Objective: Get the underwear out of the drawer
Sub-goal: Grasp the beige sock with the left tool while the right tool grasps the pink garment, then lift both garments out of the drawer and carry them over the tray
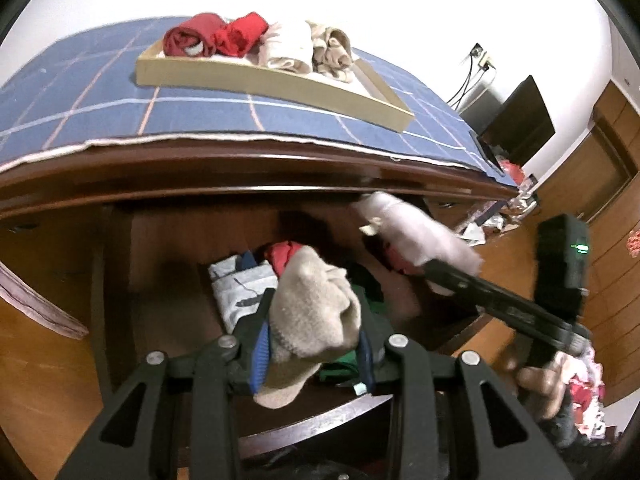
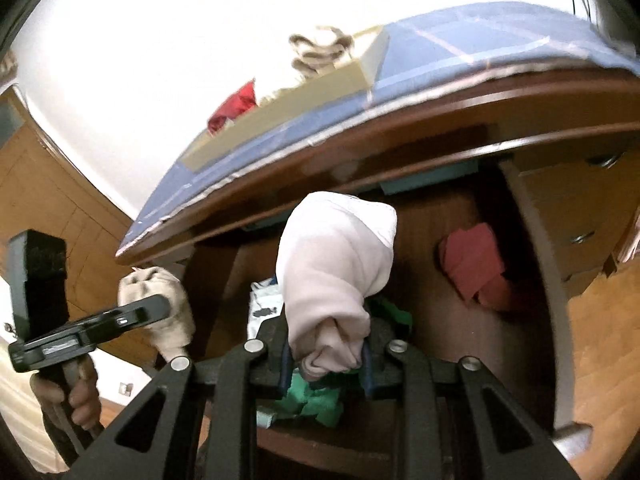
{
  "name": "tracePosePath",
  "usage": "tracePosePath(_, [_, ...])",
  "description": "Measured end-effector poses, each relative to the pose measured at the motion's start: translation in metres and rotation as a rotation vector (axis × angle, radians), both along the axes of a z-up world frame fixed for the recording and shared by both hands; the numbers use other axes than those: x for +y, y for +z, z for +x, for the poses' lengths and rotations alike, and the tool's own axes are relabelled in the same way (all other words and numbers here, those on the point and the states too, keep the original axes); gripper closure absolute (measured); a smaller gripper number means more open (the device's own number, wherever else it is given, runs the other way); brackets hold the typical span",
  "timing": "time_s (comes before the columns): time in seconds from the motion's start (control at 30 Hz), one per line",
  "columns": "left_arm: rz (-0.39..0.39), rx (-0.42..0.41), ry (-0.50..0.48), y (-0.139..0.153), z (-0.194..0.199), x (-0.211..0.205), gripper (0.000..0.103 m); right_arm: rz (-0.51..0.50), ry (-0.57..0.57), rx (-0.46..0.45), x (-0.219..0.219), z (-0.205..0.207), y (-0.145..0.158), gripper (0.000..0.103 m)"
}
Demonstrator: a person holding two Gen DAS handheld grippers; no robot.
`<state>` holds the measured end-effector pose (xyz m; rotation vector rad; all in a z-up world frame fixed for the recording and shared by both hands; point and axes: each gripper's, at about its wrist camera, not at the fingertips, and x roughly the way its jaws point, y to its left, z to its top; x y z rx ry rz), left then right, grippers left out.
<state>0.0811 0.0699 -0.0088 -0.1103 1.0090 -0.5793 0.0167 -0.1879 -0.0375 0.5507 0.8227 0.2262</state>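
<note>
My left gripper (image 1: 314, 350) is shut on a rolled beige underwear (image 1: 316, 312) and holds it above the open wooden drawer (image 1: 120, 280). My right gripper (image 2: 326, 356) is shut on a rolled pale pink underwear (image 2: 334, 264), also above the drawer (image 2: 540, 280). The right gripper with the pink roll (image 1: 416, 232) shows at the right of the left wrist view. The left gripper with the beige roll (image 2: 160, 304) shows at the left of the right wrist view. Red (image 2: 476, 268), green (image 2: 316, 396) and grey (image 1: 240, 288) clothes lie in the drawer.
A cardboard tray (image 1: 256, 80) with red and beige rolled garments stands on the blue checked cloth (image 1: 80, 92) on the dresser top. The tray also shows in the right wrist view (image 2: 288, 108). Wooden floor lies on both sides. A dark monitor (image 1: 516, 120) stands at the far right.
</note>
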Motion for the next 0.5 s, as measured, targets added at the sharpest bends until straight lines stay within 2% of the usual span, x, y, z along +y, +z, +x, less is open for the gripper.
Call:
tracePosePath(0.33, [0.045, -0.102, 0.025, 0.020, -0.021, -0.012, 0.069, -0.034, -0.026, -0.124, 0.006, -0.033, 0.040, 0.075])
tracePosePath(0.5, [0.071, -0.160, 0.044, 0.029, -0.033, -0.011, 0.069, -0.084, -0.032, -0.182, 0.017, -0.047, 0.058, 0.075])
